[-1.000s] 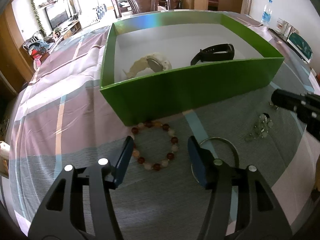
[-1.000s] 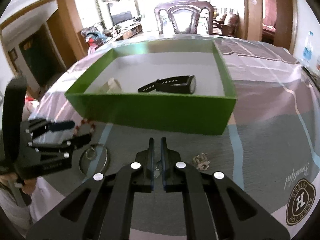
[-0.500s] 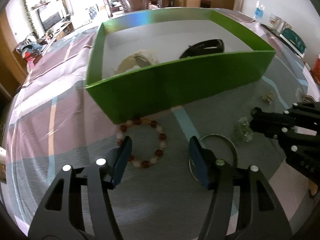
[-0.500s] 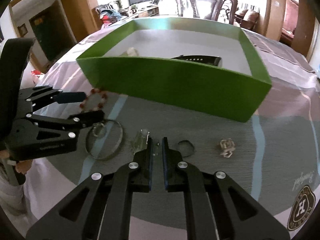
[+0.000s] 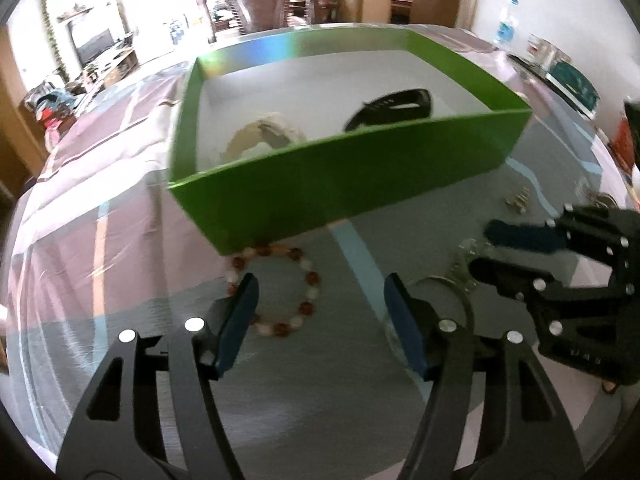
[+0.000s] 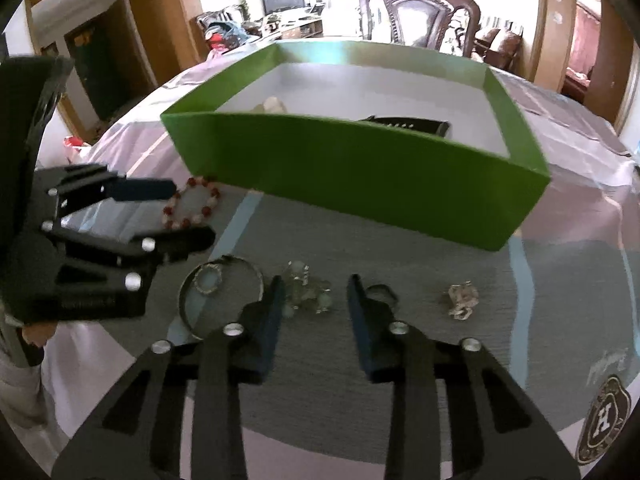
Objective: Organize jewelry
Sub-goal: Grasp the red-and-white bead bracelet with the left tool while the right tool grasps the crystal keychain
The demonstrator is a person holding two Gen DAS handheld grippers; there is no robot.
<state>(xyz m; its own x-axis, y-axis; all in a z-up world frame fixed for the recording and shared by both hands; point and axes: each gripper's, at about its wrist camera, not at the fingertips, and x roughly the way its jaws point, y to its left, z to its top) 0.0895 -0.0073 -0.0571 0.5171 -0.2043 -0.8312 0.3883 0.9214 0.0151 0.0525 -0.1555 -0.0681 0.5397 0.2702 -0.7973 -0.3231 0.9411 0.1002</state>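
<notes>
L tool [image 5: 320, 304] jaws opening wide over bead bracelet [image 5: 276, 288] | R tool [image 6: 316, 300] jaws just opening, straddling crystal piece [image 6: 308, 292] | both set for pickup into green box [image 6: 360, 172]

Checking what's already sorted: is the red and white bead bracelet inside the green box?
No, the bead bracelet lies on the tablecloth just outside the green box, against its near wall.

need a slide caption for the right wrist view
Right tool, jaws just opened, straddles a clear crystal bracelet on the grey tablecloth, before the green cardboard box.

Carved wooden chair [image 5: 256, 4], water bottle [image 5: 505, 26], television [image 5: 93, 43], striped tablecloth [image 5: 100, 208]
</notes>
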